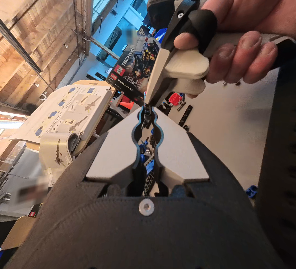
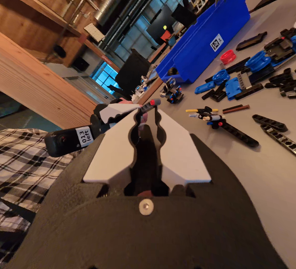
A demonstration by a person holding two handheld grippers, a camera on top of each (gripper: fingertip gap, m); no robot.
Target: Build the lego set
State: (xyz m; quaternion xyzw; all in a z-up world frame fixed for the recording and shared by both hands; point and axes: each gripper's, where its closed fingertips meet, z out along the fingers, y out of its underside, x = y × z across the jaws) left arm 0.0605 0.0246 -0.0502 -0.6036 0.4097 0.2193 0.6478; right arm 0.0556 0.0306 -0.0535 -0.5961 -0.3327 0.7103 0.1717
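A small dark Lego piece [image 1: 147, 114] with a red pin [image 2: 152, 102] at one end is held up above the grey table [image 2: 240, 189]. My left gripper [image 1: 147, 109] is shut on it. It enters the right wrist view from the left [image 2: 140, 107]. My right gripper [image 2: 147, 110] meets the piece's other end; its jaws stand a narrow gap apart, and I cannot tell if they pinch it. In the left wrist view the right gripper [image 1: 148, 102], held by a hand [image 1: 240, 45], comes down from the upper right, tips touching the piece's top.
Loose blue and black parts [image 2: 237, 83], a red wheel hub [image 2: 228, 56], a small sub-assembly [image 2: 209, 117] and black beams [image 2: 270, 123] lie on the table. A blue bin [image 2: 205, 45] stands behind. An open instruction booklet [image 1: 67, 107] and the set's box [image 1: 133, 72] stand at the far side. My two grippers' fingertips are within a few centimetres of each other.
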